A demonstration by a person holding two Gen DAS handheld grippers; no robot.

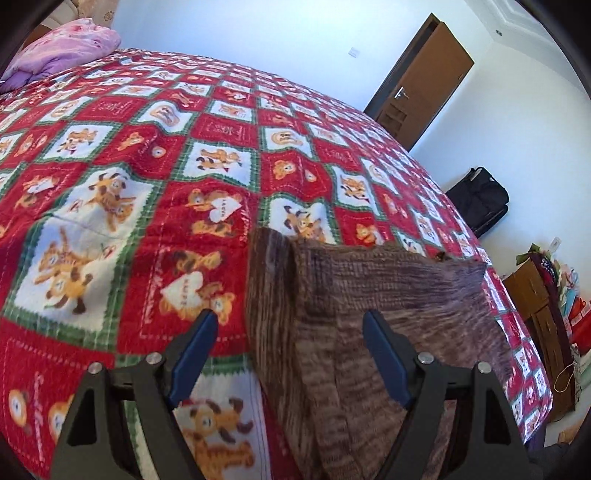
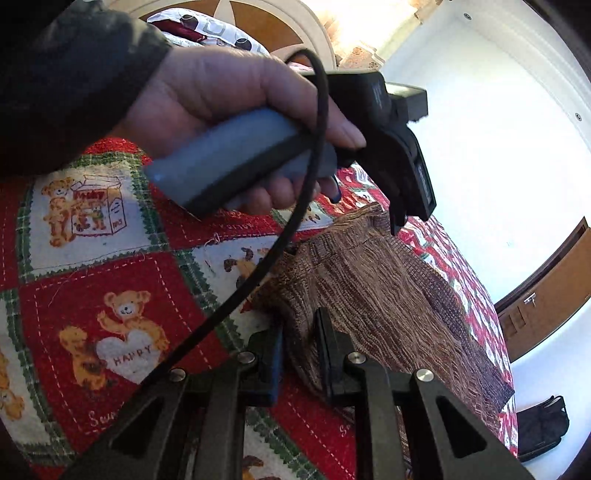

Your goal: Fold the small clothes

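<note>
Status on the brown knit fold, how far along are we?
Done: the brown knit garment lies spread on the red quilt, no finished fold visible. In hand: the right gripper has its jaws pinched on the garment's near edge; the left gripper, jaws open, sits over the opposite end, gripping nothing. Left: the left grasp, then the folds themselves.

White walls (image 1: 258, 33), brown door (image 1: 424, 79), perhaps sunlit.

Brown knit garment (image 1: 369, 295), red-checked bedspread (image 1: 147, 147)
</note>
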